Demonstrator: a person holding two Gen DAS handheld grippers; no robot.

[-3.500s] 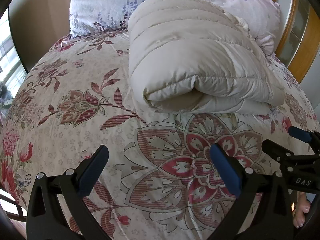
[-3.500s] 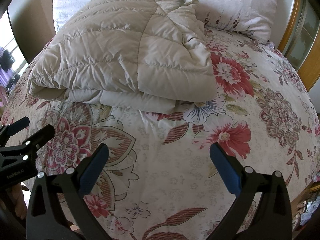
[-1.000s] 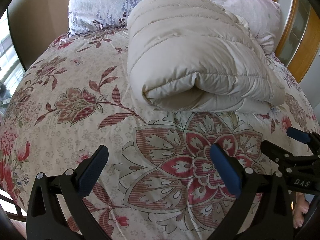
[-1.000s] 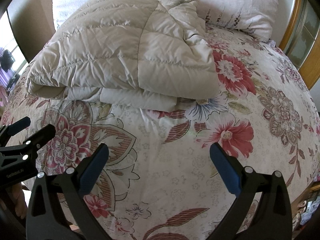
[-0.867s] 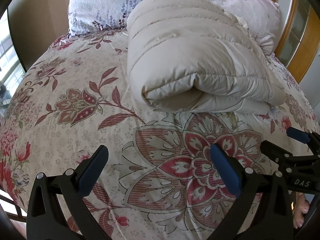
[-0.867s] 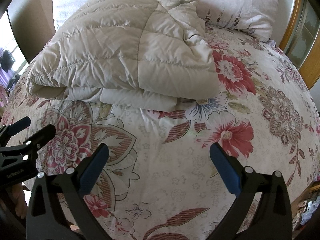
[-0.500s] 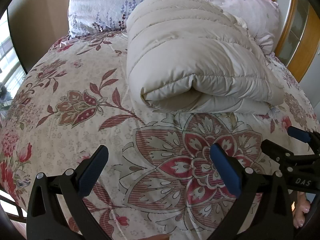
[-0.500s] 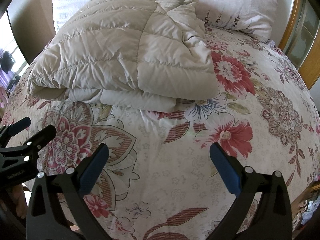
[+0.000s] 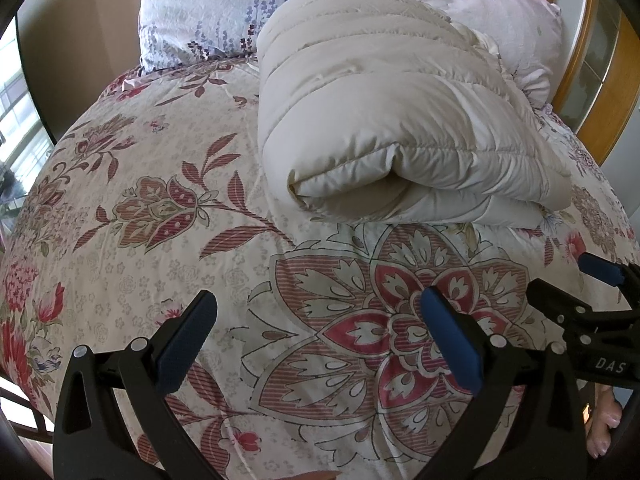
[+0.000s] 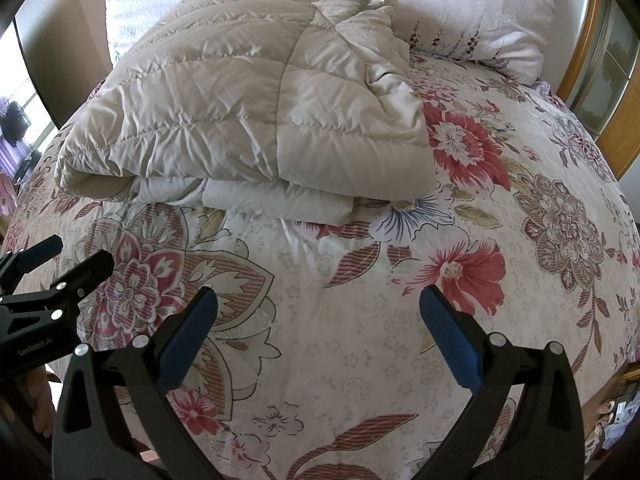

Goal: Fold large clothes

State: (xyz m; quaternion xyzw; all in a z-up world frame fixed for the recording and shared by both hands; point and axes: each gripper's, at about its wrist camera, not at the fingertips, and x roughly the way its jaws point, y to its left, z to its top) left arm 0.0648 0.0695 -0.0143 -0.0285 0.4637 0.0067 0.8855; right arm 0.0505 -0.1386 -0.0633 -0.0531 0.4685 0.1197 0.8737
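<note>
A cream quilted garment (image 9: 392,120) lies folded into a thick bundle on the flowered bedspread (image 9: 160,240), toward the far end of the bed. It also shows in the right wrist view (image 10: 256,120), with its folded edge facing me. My left gripper (image 9: 318,304) is open and empty, held above the bedspread well short of the bundle. My right gripper (image 10: 318,300) is open and empty too, over the bedspread in front of the bundle. Each gripper shows at the edge of the other's view: the right gripper (image 9: 568,284) and the left gripper (image 10: 74,254).
Two flowered pillows (image 9: 224,12) (image 10: 472,8) lie against the head of the bed behind the bundle. A wooden frame with glass panes (image 10: 604,60) stands at the right. A window (image 9: 16,128) is at the left. A bare foot (image 9: 604,412) shows below the bed edge.
Almost nothing differs. Both grippers stay open in front of the folded bundle, with only slight drift of the views.
</note>
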